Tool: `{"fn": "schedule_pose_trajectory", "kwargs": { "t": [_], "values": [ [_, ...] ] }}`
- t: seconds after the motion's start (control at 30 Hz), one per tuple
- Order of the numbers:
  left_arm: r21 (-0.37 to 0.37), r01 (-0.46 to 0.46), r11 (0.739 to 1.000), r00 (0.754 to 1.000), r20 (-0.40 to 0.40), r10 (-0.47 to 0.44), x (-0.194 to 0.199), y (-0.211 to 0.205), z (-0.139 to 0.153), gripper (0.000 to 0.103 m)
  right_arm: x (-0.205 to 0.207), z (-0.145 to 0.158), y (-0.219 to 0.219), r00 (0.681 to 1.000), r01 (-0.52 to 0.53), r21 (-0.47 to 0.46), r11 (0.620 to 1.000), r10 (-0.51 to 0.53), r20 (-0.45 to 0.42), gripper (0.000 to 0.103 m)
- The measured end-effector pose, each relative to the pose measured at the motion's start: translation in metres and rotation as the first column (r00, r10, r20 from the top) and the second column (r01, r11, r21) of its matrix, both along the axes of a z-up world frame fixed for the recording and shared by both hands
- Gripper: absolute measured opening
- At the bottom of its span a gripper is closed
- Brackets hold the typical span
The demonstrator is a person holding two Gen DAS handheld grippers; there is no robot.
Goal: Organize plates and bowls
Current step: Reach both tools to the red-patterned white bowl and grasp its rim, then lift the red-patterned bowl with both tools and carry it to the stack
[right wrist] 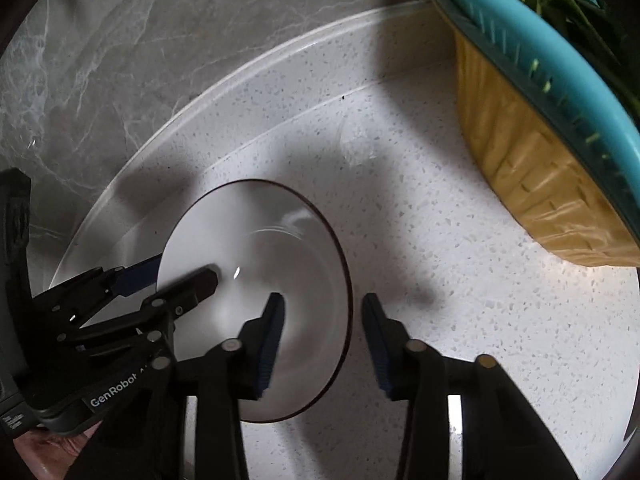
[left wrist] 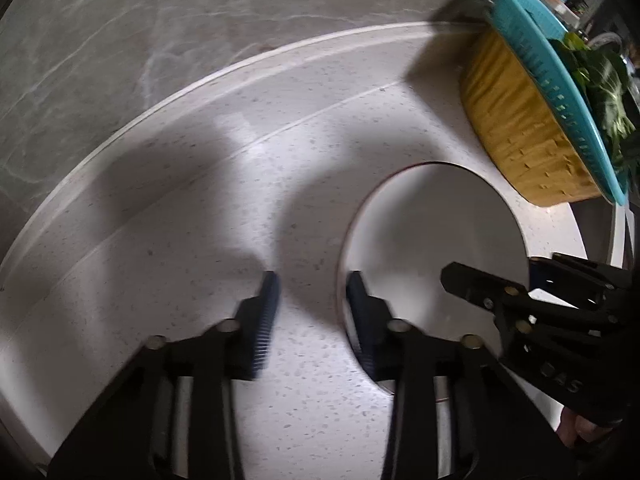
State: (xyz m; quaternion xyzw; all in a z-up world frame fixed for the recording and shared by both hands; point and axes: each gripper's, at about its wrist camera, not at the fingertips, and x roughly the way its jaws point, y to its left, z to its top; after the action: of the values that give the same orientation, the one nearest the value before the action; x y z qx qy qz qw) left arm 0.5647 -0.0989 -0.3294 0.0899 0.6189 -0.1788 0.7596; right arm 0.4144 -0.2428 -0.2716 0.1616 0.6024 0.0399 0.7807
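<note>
Bowl (right wrist: 256, 300) sits on the speckled counter (right wrist: 440, 280), white w/ a thin dark rim, smooth and glossy inside; its near edge is hidden behind the tongs in both views. Left tongs (left wrist: 312, 292) straddle the bowl's left rim, one finger inside, one outside, pads not visibly pressing. Right tongs (right wrist: 324, 308) straddle the right rim likewise, spread. Far right, a teal basket (right wrist: 560, 60) of blurry greens (left wrist: 604, 80) sits in a yellow tub (right wrist: 540, 184), both cut off by the frame.
</note>
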Motion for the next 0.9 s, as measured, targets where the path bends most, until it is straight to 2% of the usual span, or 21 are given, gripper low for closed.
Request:
{"fn": "schedule_pose_trajectory", "kwargs": {
  "t": [0.03, 0.1, 0.43, 0.67, 0.9],
  "values": [
    [0.006, 0.01, 1.0, 1.0, 0.002, -0.01, -0.001, -0.003, 0.0, 0.014, 0.0, 0.0, 0.0, 1.0, -0.007, -0.006, 1.0, 0.007, 0.0, 0.022],
    [0.01, 0.025, 1.0, 1.0, -0.002, -0.025, -0.004, -0.009, 0.001, 0.008, 0.0, -0.001, 0.0, 1.0, -0.012, -0.016, 1.0, 0.012, 0.005, 0.015],
    [-0.013, 0.008, 1.0, 1.0, -0.006, -0.008, -0.017, -0.003, 0.008, 0.008, -0.006, 0.002, -0.001, 0.999, -0.034, -0.023, 0.999, 0.035, 0.023, 0.012],
    [-0.031, -0.024, 0.999, 0.999, 0.027, 0.025, -0.032, 0.018, 0.037, 0.008, -0.007, 0.025, 0.013, 0.996, -0.074, -0.031, 0.997, 0.076, 0.056, 0.011],
    [-0.052, -0.087, 0.995, 0.994, 0.067, 0.09, -0.057, 0.063, 0.073, 0.007, -0.019, 0.052, 0.049, 0.984, -0.145, -0.028, 0.989, 0.147, 0.099, 0.01]
  ]
}}
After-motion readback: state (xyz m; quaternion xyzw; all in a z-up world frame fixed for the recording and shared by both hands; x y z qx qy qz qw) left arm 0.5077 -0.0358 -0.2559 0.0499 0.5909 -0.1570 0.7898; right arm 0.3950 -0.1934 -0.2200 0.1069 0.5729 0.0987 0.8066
